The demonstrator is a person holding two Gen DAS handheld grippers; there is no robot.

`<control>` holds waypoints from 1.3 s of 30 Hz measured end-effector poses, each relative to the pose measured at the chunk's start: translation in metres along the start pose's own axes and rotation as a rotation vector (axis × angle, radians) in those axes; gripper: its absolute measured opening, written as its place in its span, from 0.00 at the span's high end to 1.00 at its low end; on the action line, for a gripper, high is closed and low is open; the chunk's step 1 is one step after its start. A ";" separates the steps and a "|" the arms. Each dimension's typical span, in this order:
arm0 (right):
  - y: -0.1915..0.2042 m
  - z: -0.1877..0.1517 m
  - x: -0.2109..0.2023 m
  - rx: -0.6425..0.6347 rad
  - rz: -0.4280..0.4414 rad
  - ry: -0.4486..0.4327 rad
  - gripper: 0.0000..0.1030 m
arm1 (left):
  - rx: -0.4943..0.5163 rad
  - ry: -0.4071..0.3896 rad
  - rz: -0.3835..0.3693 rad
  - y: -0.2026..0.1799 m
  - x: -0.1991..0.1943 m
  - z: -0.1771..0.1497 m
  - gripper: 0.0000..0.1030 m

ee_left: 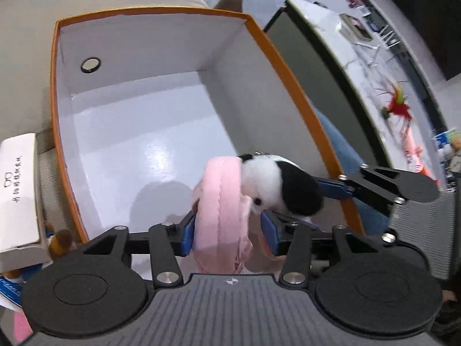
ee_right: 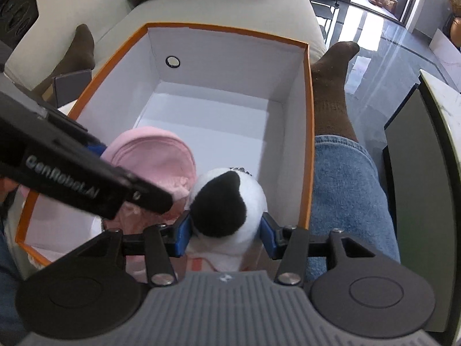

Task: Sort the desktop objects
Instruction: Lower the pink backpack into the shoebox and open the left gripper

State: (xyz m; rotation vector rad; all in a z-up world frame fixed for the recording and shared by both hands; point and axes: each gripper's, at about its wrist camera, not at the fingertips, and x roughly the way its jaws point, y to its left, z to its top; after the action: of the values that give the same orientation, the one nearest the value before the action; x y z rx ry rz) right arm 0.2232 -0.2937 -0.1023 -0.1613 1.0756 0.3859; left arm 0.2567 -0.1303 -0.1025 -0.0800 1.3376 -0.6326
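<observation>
An orange-rimmed box [ee_left: 149,11] [ee_right: 230,33] with a white inside stands open below both grippers. A pink cloth cap [ee_left: 219,199] [ee_right: 155,155] hangs in the box's near end, between the pads of my left gripper [ee_left: 230,236]. It touches the left pad, and a gap shows at the right pad, so the jaws are open. My right gripper [ee_right: 226,236] is shut on a black-and-white plush toy [ee_right: 224,199] [ee_left: 276,184], held just beside the cap. One of its fingers [ee_left: 334,189] shows in the left wrist view.
The box rests on a beige sofa [ee_right: 216,8] beside a person's leg in jeans [ee_right: 345,178] and brown socks [ee_right: 334,86]. A small white carton [ee_left: 17,190] lies left of the box. A marble-topped table [ee_left: 360,57] with a red feather toy [ee_left: 397,106] stands to the right.
</observation>
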 end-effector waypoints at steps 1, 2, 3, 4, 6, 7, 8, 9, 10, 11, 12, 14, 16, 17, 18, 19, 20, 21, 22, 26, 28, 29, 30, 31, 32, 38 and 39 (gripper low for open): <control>-0.001 0.002 0.003 -0.004 -0.010 -0.007 0.49 | 0.000 -0.008 -0.015 0.001 -0.003 -0.002 0.40; 0.000 0.001 0.003 -0.009 -0.017 -0.015 0.49 | 0.004 -0.014 -0.021 0.001 -0.006 -0.005 0.39; 0.001 0.000 0.003 -0.014 -0.022 -0.020 0.49 | 0.013 -0.016 -0.020 0.000 -0.008 -0.007 0.39; 0.001 0.001 0.003 -0.018 -0.027 -0.024 0.49 | 0.029 -0.016 -0.014 -0.002 -0.011 -0.010 0.39; 0.000 0.000 0.002 -0.023 -0.028 -0.032 0.49 | 0.076 -0.020 0.016 -0.009 -0.018 -0.018 0.40; -0.001 0.000 0.002 -0.024 -0.026 -0.035 0.49 | 0.086 -0.031 0.025 -0.011 -0.021 -0.021 0.40; -0.002 0.001 0.002 -0.027 -0.024 -0.035 0.49 | 0.105 -0.031 0.036 -0.015 -0.022 -0.023 0.40; -0.002 0.000 0.001 -0.037 -0.024 -0.035 0.49 | 0.135 -0.023 0.049 -0.018 -0.024 -0.027 0.39; 0.000 0.001 0.004 -0.042 -0.026 -0.037 0.49 | 0.150 -0.015 0.059 -0.021 -0.023 -0.028 0.36; -0.001 0.002 0.005 -0.039 -0.022 -0.040 0.49 | 0.159 -0.009 0.064 -0.022 -0.022 -0.030 0.34; -0.002 0.002 0.004 -0.035 -0.018 -0.041 0.49 | 0.171 -0.002 0.067 -0.022 -0.022 -0.034 0.34; -0.005 0.001 0.003 -0.023 -0.002 -0.045 0.49 | 0.209 -0.005 0.100 -0.028 -0.023 -0.041 0.34; -0.006 0.001 0.002 -0.016 0.008 -0.047 0.49 | 0.247 0.008 0.121 -0.033 -0.024 -0.049 0.34; -0.006 0.001 0.002 -0.015 0.010 -0.048 0.49 | 0.258 0.017 0.120 -0.035 -0.024 -0.052 0.34; -0.006 0.000 0.001 -0.014 0.010 -0.049 0.49 | 0.264 0.028 0.115 -0.037 -0.023 -0.054 0.34; -0.005 -0.001 0.000 -0.016 0.012 -0.050 0.49 | 0.264 0.030 0.113 -0.037 -0.022 -0.056 0.39; -0.006 -0.001 -0.001 -0.015 0.015 -0.049 0.49 | 0.253 0.029 0.114 -0.037 -0.021 -0.056 0.43; -0.006 -0.002 -0.002 -0.012 0.020 -0.048 0.49 | 0.245 0.030 0.120 -0.037 -0.020 -0.056 0.44; -0.007 -0.002 -0.003 -0.011 0.025 -0.047 0.49 | 0.249 0.023 0.140 -0.040 -0.017 -0.054 0.45; -0.008 -0.004 -0.006 -0.016 0.037 -0.048 0.49 | 0.246 -0.020 0.206 -0.041 -0.014 -0.052 0.62; -0.008 -0.005 -0.007 -0.017 0.043 -0.051 0.49 | 0.229 -0.044 0.211 -0.038 -0.017 -0.052 0.68; -0.010 -0.005 -0.007 -0.015 0.046 -0.051 0.49 | 0.218 -0.055 0.191 -0.036 -0.020 -0.051 0.69; -0.010 -0.005 -0.008 -0.011 0.049 -0.050 0.49 | 0.207 -0.061 0.173 -0.035 -0.022 -0.051 0.70; -0.011 -0.005 -0.009 -0.007 0.052 -0.051 0.49 | 0.201 -0.068 0.167 -0.035 -0.025 -0.050 0.71; -0.012 -0.005 -0.010 -0.001 0.055 -0.051 0.49 | 0.207 -0.074 0.170 -0.036 -0.030 -0.050 0.71; -0.015 -0.002 -0.020 0.012 0.098 -0.020 0.49 | 0.201 0.000 0.101 -0.044 -0.057 -0.034 0.73; -0.015 -0.001 -0.023 0.003 0.099 -0.015 0.49 | 0.205 0.018 0.100 -0.044 -0.056 -0.028 0.73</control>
State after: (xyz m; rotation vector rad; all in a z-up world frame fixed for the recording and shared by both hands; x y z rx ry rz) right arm 0.2185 -0.3131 -0.0836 -0.1026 1.0721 0.4738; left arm 0.2087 -0.1321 -0.0425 0.1582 1.2795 -0.6825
